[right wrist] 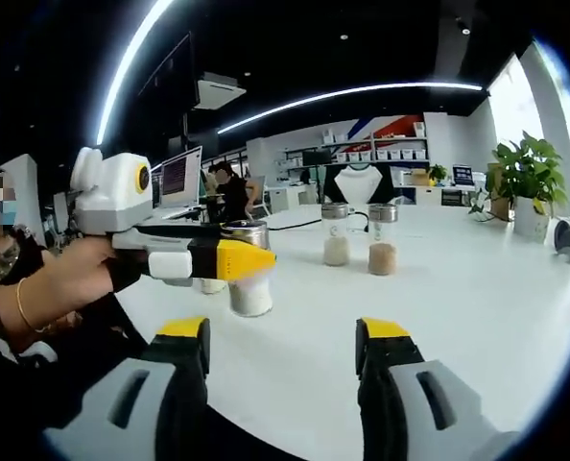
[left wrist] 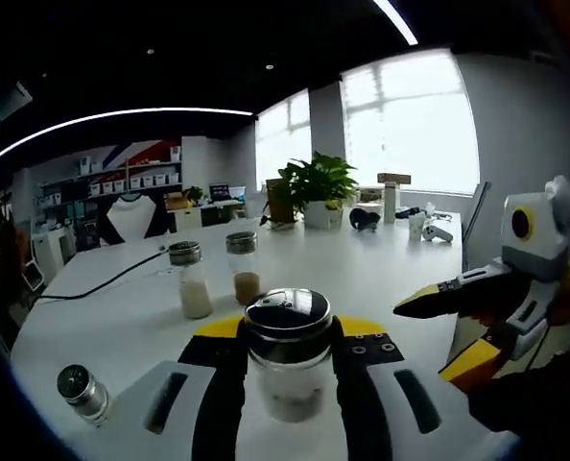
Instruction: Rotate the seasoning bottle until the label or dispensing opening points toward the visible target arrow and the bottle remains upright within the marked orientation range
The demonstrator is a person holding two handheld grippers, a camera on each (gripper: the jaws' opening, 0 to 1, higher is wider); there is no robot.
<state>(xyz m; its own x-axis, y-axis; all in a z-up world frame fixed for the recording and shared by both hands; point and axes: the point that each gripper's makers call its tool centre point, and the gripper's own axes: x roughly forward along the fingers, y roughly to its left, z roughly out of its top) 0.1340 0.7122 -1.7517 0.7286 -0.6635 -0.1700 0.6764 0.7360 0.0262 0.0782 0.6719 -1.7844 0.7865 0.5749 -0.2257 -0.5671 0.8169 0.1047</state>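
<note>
A glass seasoning bottle point(left wrist: 287, 370) with a shiny metal lid and pale powder stands upright between my left gripper's point(left wrist: 287, 357) black jaws, which are shut on it. In the right gripper view the same bottle point(right wrist: 250, 294) sits on the white table point(right wrist: 458, 317), with the left gripper point(right wrist: 252, 259) reaching in from the left in a person's hand. My right gripper point(right wrist: 285, 338) hangs low over the table, open with nothing between its jaws. It also comes into the left gripper view point(left wrist: 445, 329) from the right, its yellow-tipped jaws spread apart.
Two more upright shakers stand farther back, one with white powder point(left wrist: 191, 279) and one with brown point(left wrist: 245, 268). Another shaker point(left wrist: 82, 389) lies on its side at the near left. A black cable point(left wrist: 103, 282) crosses the table, and a potted plant point(left wrist: 316, 189) stands at its far end.
</note>
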